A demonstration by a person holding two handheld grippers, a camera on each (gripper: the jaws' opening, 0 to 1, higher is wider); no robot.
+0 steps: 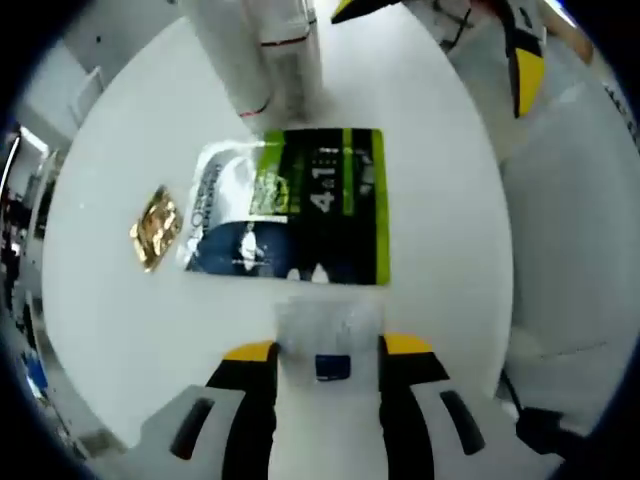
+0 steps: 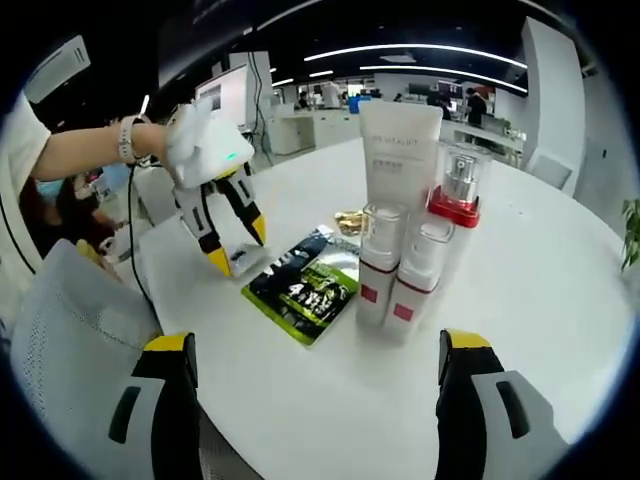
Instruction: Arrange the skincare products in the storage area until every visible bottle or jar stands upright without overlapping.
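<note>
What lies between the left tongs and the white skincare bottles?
In the right gripper view, a flat green-and-black sachet lies on the white table between the left tongs and the white skincare bottles.

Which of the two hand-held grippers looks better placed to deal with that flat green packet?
Probably the left hand-held gripper: its open tips sit at the edge of the green packet. The right hand-held gripper is open too, but farther back.
</note>
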